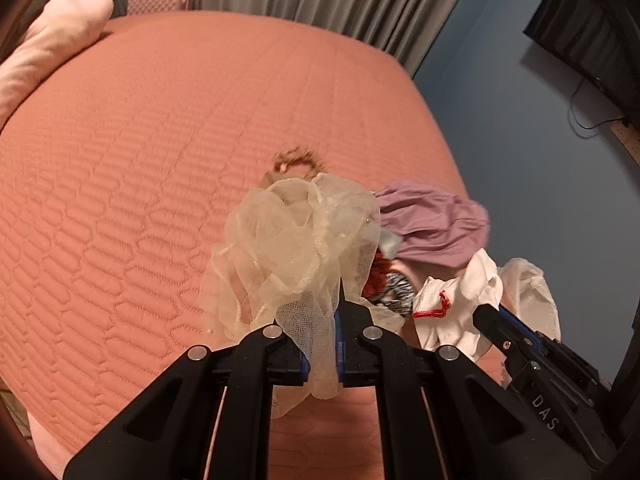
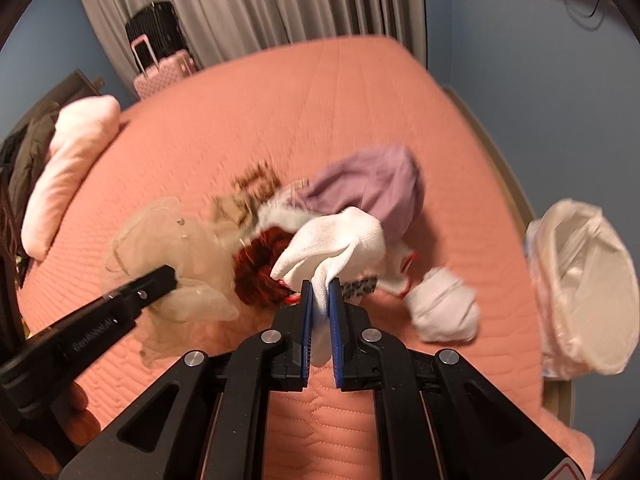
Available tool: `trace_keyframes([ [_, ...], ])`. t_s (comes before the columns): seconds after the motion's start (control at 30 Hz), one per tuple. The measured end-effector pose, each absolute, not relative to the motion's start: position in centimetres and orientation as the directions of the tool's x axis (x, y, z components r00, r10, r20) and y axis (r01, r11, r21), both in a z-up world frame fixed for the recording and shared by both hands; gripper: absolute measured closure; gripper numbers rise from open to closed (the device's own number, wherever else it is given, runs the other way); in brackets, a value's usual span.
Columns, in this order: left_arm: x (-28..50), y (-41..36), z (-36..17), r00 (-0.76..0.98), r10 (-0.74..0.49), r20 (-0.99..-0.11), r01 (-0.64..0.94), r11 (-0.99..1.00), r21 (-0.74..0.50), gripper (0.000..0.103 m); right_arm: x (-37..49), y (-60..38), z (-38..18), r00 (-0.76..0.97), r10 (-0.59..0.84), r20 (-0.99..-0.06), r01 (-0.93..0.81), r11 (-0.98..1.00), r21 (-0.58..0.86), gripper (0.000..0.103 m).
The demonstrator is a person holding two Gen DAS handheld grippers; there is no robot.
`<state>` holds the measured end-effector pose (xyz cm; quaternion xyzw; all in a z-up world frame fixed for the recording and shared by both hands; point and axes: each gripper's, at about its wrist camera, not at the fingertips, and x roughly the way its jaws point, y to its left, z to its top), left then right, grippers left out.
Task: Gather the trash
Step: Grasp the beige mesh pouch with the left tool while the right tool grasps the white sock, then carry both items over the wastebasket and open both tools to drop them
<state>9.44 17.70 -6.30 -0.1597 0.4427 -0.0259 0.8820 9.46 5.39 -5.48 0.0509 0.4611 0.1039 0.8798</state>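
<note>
The left gripper [image 1: 338, 300] is seen clamped on a bunch of cream mesh netting [image 1: 296, 240], which is pinched between the blue pads and lifted above the bed [image 1: 140, 160]; loose folds of the netting hang down past the jaws. The right gripper [image 2: 320, 292] is seen clamped on a white cloth [image 2: 336, 248], a fold of which is drawn tight between its pads, the rest being bunched in front of the fingertips. No earlier frame is available, so nothing is noted on jaw motion. Between the two held items, a small heap is recorded on the salmon quilted bedcover: a rust-red fabric piece [image 2: 260, 272], a black-and-white patterned scrap [image 1: 394, 292], a lilac garment [image 2: 372, 188] and a brownish item [image 1: 296, 160] too blurred to be identified. A red cord [image 1: 432, 308] is noted on the white fabric. A bin lined with a pale plastic bag [image 2: 584, 280] is located beside the bed's right edge, well apart from the heap. A pale pink pillow [image 2: 72, 168] is noted at the bed's left side, and a pink suitcase [image 2: 164, 72] stands beyond the bed before grey curtains [image 2: 260, 0].
</note>
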Motion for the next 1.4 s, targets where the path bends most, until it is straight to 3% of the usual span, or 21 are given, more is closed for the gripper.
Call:
trace_keyframes([
  [0.6, 7.8, 4.1, 4.7, 0.715, -0.328, -0.618, 0.232, 0.945, -0.232, 0.095, 4.8, -7.0, 8.7, 0.781, 0.146, -0.608, -0.036, 0.981, 0.189, 0.095],
  [1.17, 7.8, -11.2, 5.5, 0.617, -0.505, -0.603, 0.514, 0.839, -0.177, 0.094, 2.7, -20.9, 9.1, 0.8, -0.063, -0.597, 0.201, 0.965, 0.167, 0.095],
  [1.4, 9.7, -14.4, 4.1, 0.531, -0.568, -0.629, 0.567, 0.79, -0.235, 0.094, 2.6, -24.3, 7.3, 0.781, -0.101, -0.616, 0.266, 0.947, 0.182, 0.095],
])
